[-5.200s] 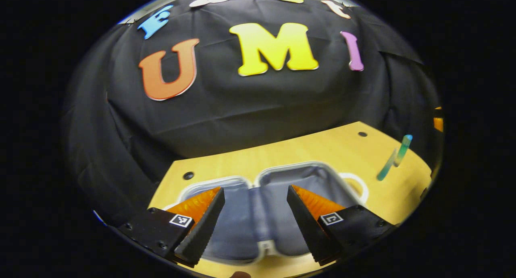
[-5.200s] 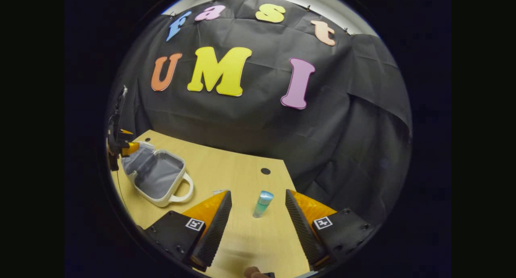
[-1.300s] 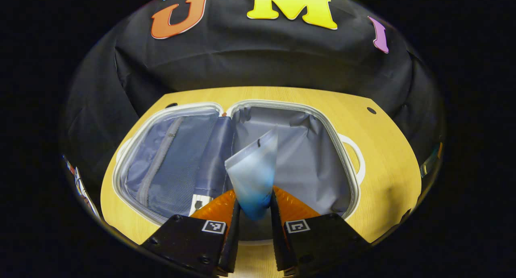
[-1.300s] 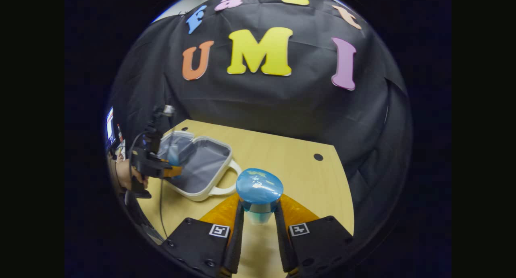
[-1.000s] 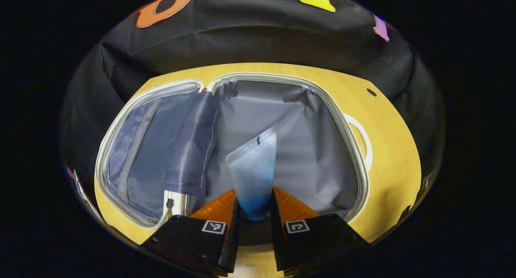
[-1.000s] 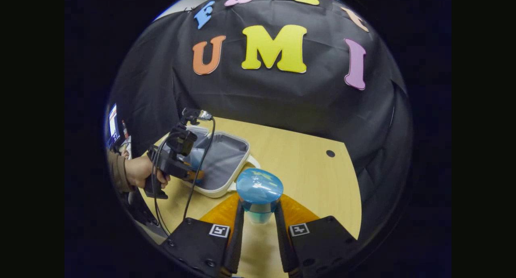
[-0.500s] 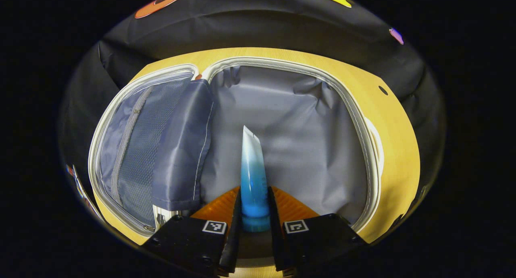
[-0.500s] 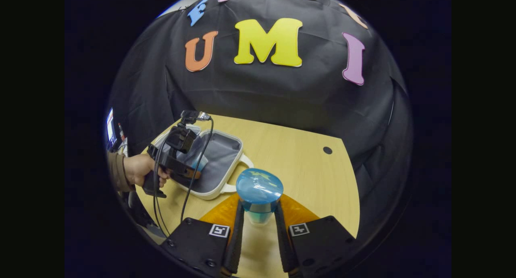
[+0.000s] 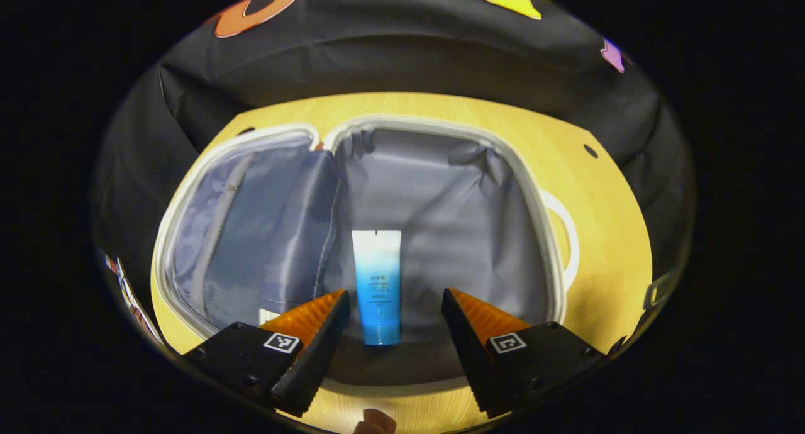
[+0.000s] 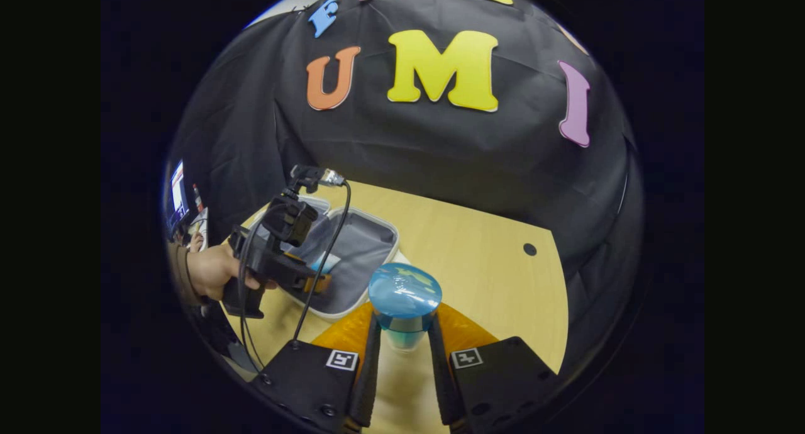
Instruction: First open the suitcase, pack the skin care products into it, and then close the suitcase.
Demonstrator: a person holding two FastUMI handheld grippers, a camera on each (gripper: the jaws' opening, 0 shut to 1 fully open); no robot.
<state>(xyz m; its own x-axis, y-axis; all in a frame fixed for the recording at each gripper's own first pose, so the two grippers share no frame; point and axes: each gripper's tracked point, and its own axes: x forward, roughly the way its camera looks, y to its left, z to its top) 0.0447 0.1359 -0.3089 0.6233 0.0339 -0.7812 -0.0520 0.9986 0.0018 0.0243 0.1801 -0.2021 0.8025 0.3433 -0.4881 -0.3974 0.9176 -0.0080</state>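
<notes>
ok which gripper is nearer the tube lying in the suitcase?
Left. The left gripper is open right over the tube in the suitcase; the right gripper is off over the table, holding a bottle.

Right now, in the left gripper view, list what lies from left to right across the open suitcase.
Mesh-lined lid half → grey fabric flap → blue-and-white tube lying in the main compartment → white handle → bare table.

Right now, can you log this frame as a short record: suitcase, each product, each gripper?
suitcase: open flat on the table, grey lining showing
tube: lying in the suitcase, in its right half, cap toward the camera
bottle: upright, blue cap on top
left gripper: jaws apart either side of the tube, not touching it
right gripper: jaws closed on the bottle, above the table
</notes>
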